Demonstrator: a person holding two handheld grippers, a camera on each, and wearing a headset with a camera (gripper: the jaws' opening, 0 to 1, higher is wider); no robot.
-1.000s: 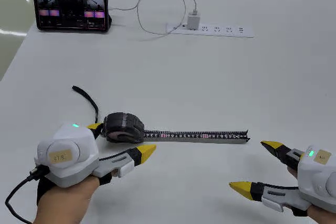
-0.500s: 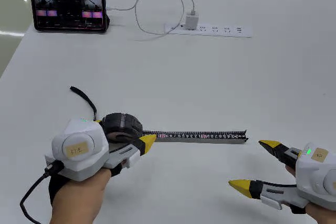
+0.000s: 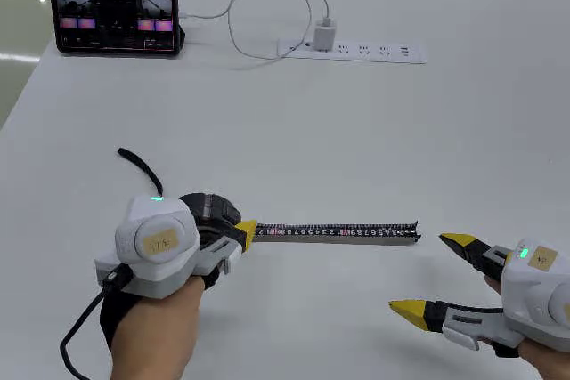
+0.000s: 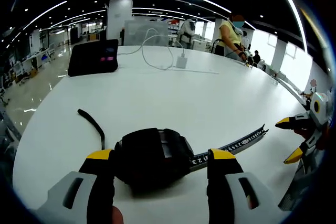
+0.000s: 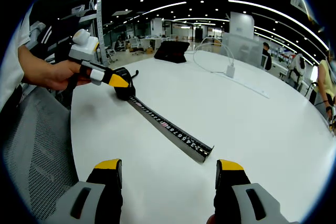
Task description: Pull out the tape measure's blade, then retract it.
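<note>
While the left claw (image 4: 160, 155) stands open, its two yellow-tipped jaws straddle the black case of the tape measure (image 4: 149, 156), which lies on the white worktop (image 3: 356, 131) at the person's near left; in the left gripper view the case sits close to one jaw, and a gap shows at the other, where the blade (image 3: 338, 232) leaves the case. Pulled out, the blade lies flat on the worktop and runs to the right, its numbered face up. Its hooked end is just short of the right claw (image 3: 429, 274), whose jaws are spread wide with nothing between them, apart from the blade. A black strap (image 3: 141, 166) curls away from the case on its far side. Well beyond, near the far edge, a tablet (image 3: 113, 9) stands with its screen lit, and a white cable (image 3: 258, 6) loops from it to a charger (image 3: 322, 37) plugged into a white power strip (image 3: 356, 49)
</note>
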